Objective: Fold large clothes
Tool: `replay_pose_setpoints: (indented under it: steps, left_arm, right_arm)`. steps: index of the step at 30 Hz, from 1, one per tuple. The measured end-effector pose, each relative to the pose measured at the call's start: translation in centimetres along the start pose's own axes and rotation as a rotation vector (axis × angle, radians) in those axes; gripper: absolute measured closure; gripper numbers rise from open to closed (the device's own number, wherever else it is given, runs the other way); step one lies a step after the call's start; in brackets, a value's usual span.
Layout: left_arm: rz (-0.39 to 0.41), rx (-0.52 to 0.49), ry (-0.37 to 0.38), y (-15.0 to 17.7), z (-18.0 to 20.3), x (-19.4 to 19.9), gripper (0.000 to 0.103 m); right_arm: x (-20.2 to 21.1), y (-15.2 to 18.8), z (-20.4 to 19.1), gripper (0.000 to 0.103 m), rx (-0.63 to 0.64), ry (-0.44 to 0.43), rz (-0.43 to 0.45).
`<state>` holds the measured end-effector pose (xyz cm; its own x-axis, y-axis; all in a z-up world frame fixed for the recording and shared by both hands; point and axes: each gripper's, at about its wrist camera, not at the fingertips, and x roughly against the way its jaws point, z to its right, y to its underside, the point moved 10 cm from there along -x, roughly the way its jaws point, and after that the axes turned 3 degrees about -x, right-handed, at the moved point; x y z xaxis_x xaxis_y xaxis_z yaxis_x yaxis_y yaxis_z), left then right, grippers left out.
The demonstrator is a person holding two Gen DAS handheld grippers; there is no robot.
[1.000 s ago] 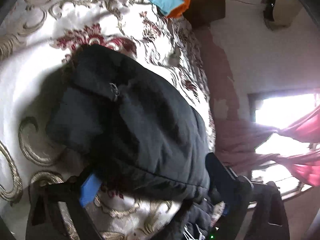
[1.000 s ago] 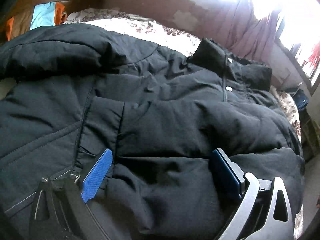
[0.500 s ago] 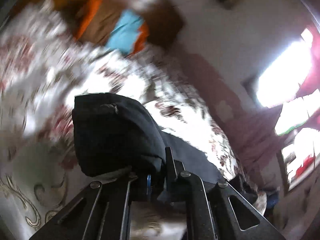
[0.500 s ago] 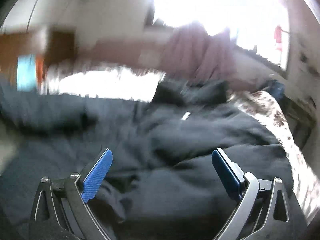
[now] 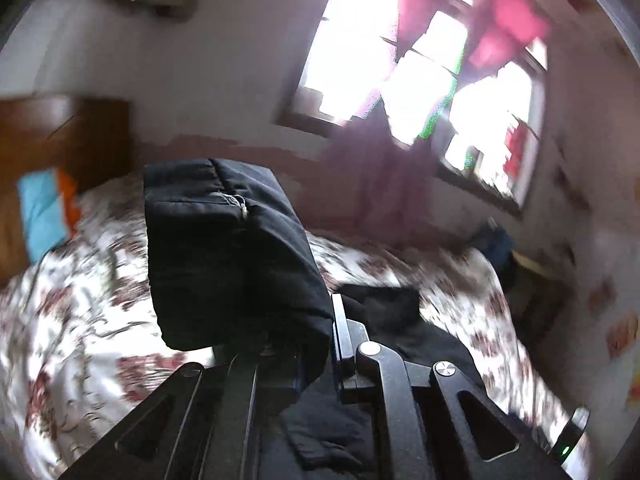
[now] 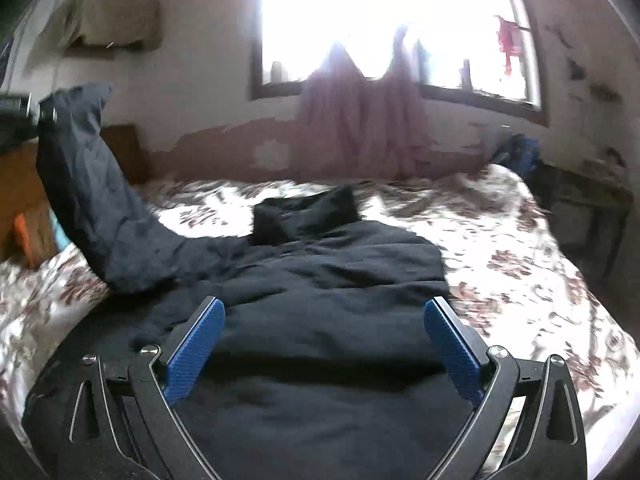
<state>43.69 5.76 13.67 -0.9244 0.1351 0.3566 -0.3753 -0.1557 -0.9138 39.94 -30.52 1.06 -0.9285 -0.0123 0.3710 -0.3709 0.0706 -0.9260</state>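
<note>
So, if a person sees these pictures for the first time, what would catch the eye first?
Probably the black jacket spread over the flowered bedspread, with one sleeve raised high at the left. The left gripper is shut on that sleeve's cuff, while the right gripper hangs open above the jacket's body. Behind the bed, a very bright window with a pink curtain also draws attention.

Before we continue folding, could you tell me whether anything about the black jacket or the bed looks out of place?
A loose pale thread hangs from a seam on the black jacket's sleeve, clamped in the left gripper. The sleeve stands raised over the floral bedspread; the right gripper is open, holding nothing.
</note>
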Motion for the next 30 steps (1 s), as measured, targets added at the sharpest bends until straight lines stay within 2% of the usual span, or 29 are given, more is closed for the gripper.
replay_pose_setpoints:
  steps: [2, 4, 6, 9, 13, 14, 15, 17, 18, 19, 23, 26, 27, 28, 29, 30]
  left_arm:
    - [-0.030, -0.074, 0.036, 1.2, 4.3, -1.5, 0.093]
    - [-0.084, -0.128, 0.079, 2.9, 9.0, -3.3, 0.092]
    - [-0.145, -0.154, 0.093, 4.5, 12.3, -4.7, 0.092]
    - [-0.264, -0.159, 0.136, 8.4, 17.0, -7.6, 0.089]
    - [-0.421, -0.140, 0.216, 14.2, 21.2, -10.2, 0.080]
    - [-0.457, -0.144, 0.233, 15.4, 21.9, -10.5, 0.078]
    - [-0.507, -0.165, 0.256, 17.2, 22.8, -10.9, 0.071]
    - [-0.556, -0.205, 0.281, 19.7, 23.5, -11.0, 0.054]
    - [-0.569, -0.216, 0.288, 20.6, 23.8, -10.8, 0.039]
    - [-0.576, -0.217, 0.294, 21.3, 24.1, -10.5, 0.032]
    - [-0.602, -0.183, 0.282, 22.6, 23.5, -9.6, 0.028]
    - [-0.569, -0.144, 0.210, 22.1, 22.0, -9.7, 0.027]
    - [-0.550, -0.128, 0.177, 21.9, 21.6, -10.1, 0.027]
    - [-0.528, -0.105, 0.125, 21.5, 20.3, -10.1, 0.026]
    - [-0.508, -0.078, 0.072, 21.1, 18.6, -10.0, 0.025]
    - [-0.489, -0.047, 0.026, 20.6, 17.0, -10.0, 0.021]
  right_arm:
    - [0.4, -0.5, 3.3, 0.005, -0.092, 0.035, 0.026]
    - [-0.3, -0.5, 6.3, 0.005, -0.193, 0.020, -0.016]
    - [-0.6, -0.6, 8.5, 0.005, -0.245, 0.000, -0.020]
    - [-1.3, 0.4, 10.3, 0.005, -0.269, -0.020, -0.050]
    - [-1.7, 3.2, 12.7, 0.005, -0.317, -0.058, -0.091]
    - [-1.9, 4.0, 13.3, 0.005, -0.349, -0.075, -0.105]
    - [-2.0, 4.6, 13.9, 0.005, -0.380, -0.101, -0.117]
    - [-2.2, 5.4, 14.4, 0.005, -0.423, -0.148, -0.127]
    - [-2.5, 5.7, 14.7, 0.005, -0.448, -0.177, -0.131]
    - [-3.1, 5.9, 14.7, 0.005, -0.484, -0.221, -0.144]
    - [-5.0, 7.1, 13.2, 0.005, -0.560, -0.347, -0.207]
    - [-6.2, 7.8, 10.9, 0.008, -0.508, -0.366, -0.257]
    - [-6.6, 8.1, 9.8, 0.020, -0.481, -0.376, -0.273]
    - [-7.1, 8.5, 8.7, 0.038, -0.452, -0.381, -0.296]
    - [-7.6, 9.1, 7.7, 0.046, -0.422, -0.376, -0.329]
    - [-8.1, 9.6, 6.8, 0.060, -0.394, -0.381, -0.360]
